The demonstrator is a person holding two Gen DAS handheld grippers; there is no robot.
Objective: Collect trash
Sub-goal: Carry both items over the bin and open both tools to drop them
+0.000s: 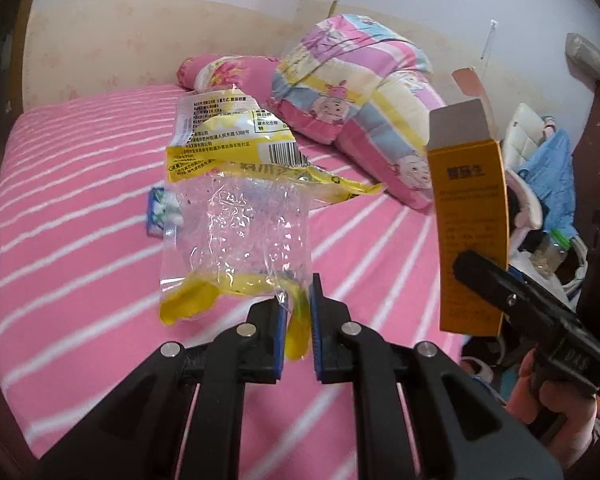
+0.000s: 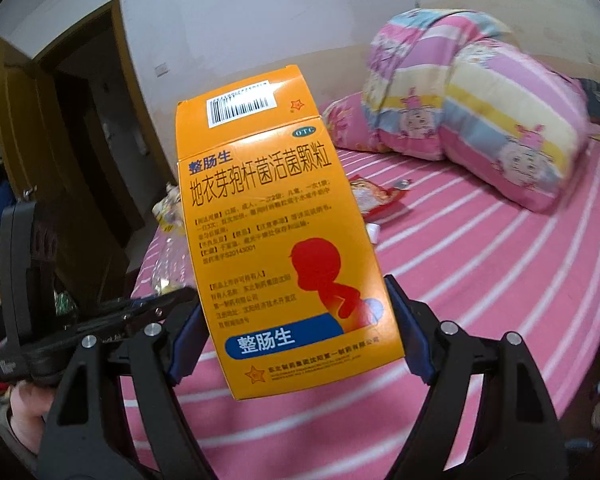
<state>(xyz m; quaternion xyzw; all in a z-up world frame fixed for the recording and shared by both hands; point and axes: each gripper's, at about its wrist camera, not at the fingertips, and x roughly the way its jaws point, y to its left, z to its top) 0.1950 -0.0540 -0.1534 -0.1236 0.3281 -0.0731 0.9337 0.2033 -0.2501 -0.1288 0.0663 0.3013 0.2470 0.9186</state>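
plastic wrapper [image 1: 236,216] and orange box [image 2: 284,232] gripped above bed [image 1: 80,200]

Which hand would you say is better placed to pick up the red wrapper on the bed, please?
Neither yet: both are full. Once emptied, probably the right gripper, now holding the box; the red wrapper shows only in its view.

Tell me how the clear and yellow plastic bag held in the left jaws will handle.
The plastic bag is probably floppy: it hangs crumpled from the left gripper. Likely very light, since it looks empty. Its glossy film may slip from the thin pinch.
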